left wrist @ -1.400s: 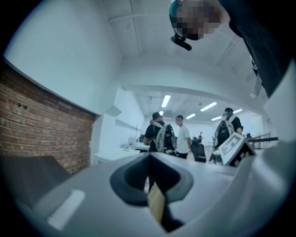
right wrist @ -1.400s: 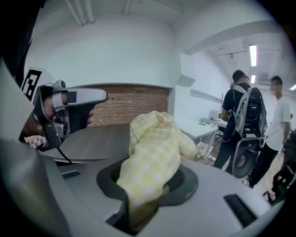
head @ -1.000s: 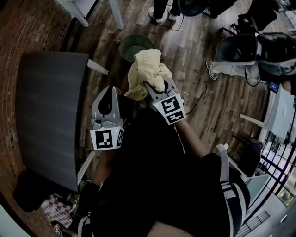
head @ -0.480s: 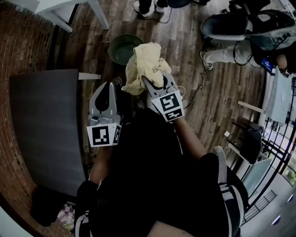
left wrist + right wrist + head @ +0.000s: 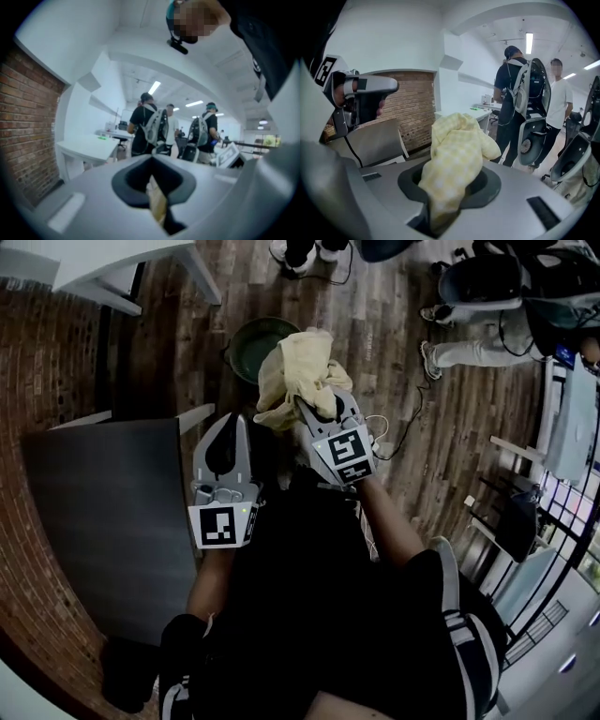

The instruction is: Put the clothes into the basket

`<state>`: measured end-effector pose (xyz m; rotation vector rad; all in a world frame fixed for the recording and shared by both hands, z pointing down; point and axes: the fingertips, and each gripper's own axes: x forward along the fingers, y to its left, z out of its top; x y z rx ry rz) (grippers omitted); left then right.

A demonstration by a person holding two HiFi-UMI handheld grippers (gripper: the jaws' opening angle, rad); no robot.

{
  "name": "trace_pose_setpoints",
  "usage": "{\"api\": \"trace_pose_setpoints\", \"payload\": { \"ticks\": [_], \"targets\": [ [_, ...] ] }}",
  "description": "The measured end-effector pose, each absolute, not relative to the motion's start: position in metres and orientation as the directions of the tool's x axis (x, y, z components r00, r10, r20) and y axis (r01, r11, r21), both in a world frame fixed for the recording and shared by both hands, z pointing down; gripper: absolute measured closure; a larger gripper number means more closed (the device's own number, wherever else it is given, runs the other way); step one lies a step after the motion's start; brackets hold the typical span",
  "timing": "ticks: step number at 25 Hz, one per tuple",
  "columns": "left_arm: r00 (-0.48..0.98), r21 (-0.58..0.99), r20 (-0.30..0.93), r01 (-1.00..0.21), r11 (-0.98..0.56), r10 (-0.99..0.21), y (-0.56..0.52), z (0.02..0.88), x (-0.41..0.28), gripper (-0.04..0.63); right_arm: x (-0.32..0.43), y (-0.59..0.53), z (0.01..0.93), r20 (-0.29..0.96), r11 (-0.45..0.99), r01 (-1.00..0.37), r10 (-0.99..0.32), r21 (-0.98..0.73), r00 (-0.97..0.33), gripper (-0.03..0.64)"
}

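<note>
My right gripper (image 5: 316, 411) is shut on a pale yellow checked cloth (image 5: 295, 371), which bunches up above its jaws and overlaps the near rim of a round green basket (image 5: 242, 338) on the wood floor. In the right gripper view the cloth (image 5: 457, 159) fills the gap of that gripper (image 5: 449, 199) and hides the basket. My left gripper (image 5: 231, 424) hangs to the left of the cloth with its fingers together and nothing held. In the left gripper view its jaws (image 5: 157, 206) meet along a thin slit.
A dark table (image 5: 103, 512) stands at the left beside a brick wall. A white table (image 5: 112, 268) is at the far left, beyond the basket. People with backpacks and a chair (image 5: 478, 282) are at the far right. A cable (image 5: 403, 432) lies on the floor.
Both grippers have moved forward and lower toward the green basket. The yellow cloth, still gripped, now overlaps the basket's rim. The dark table has slid back in view.
</note>
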<state>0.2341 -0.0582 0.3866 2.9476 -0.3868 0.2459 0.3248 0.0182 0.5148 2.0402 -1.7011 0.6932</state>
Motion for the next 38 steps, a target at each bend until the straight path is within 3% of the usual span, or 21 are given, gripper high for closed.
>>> {"api": "trace_pose_setpoints", "payload": {
  "ticks": [19, 38],
  "targets": [
    [0.935, 0.208, 0.281, -0.277, -0.938, -0.214, -0.17, 0.456, 0.261, 0.591, 0.358, -0.079, 0.678, 0.737, -0.253, -0.967, -0.661, -0.041, 0.142, 0.494],
    [0.917, 0.211, 0.317, -0.316, -0.925, -0.241, -0.201, 0.5, 0.276, 0.591, 0.383, -0.082, 0.84, 0.826, -0.36, -0.929, -0.548, -0.09, 0.133, 0.492]
  ]
}}
